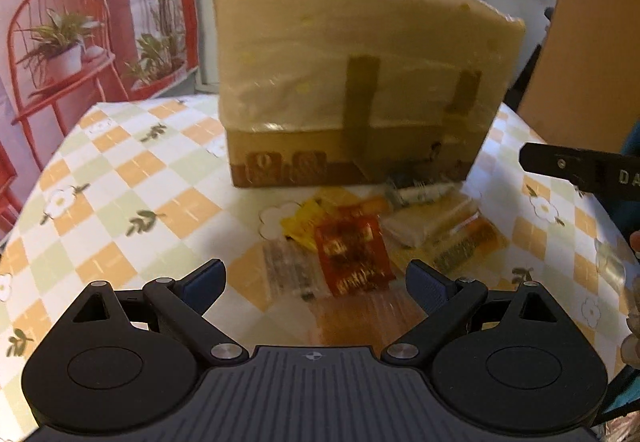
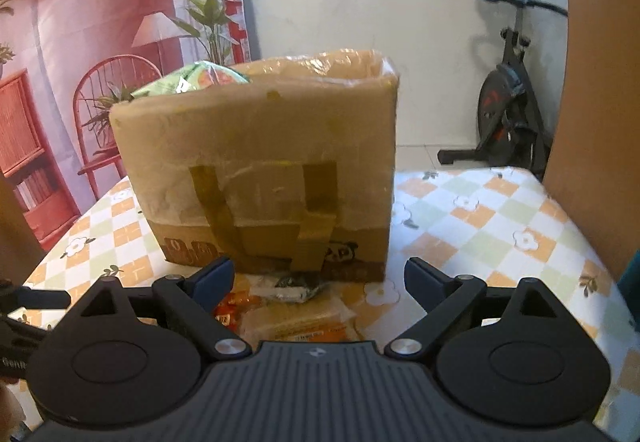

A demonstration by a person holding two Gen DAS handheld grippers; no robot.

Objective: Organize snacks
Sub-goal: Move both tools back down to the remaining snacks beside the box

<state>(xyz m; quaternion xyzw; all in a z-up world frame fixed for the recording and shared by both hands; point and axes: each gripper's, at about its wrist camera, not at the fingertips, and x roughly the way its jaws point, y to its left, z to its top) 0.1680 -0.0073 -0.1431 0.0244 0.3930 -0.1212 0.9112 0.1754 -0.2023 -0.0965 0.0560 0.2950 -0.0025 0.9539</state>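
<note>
A taped cardboard box (image 1: 352, 81) (image 2: 272, 169) stands on the checked tablecloth, with a green snack bag (image 2: 192, 79) sticking out of its top. In front of it lies a small heap of snack packets: a red-orange one (image 1: 352, 258), a yellow one (image 1: 300, 226), a pale wafer pack (image 1: 424, 226) (image 2: 304, 318) and a dark-and-white wrapper (image 2: 296, 288). My left gripper (image 1: 316, 284) is open, just above the red-orange packet, with nothing between its fingers. My right gripper (image 2: 318, 280) is open too, over the pale pack and close to the box front. The right gripper's finger (image 1: 576, 169) shows at the left view's right edge.
The table (image 2: 500, 226) has a flower-and-check cloth. A brown board (image 2: 592, 121) stands at the right edge. An exercise bike (image 2: 508, 109) is behind the table, near the window wall. A printed backdrop with a red chair (image 1: 60, 53) hangs on the left.
</note>
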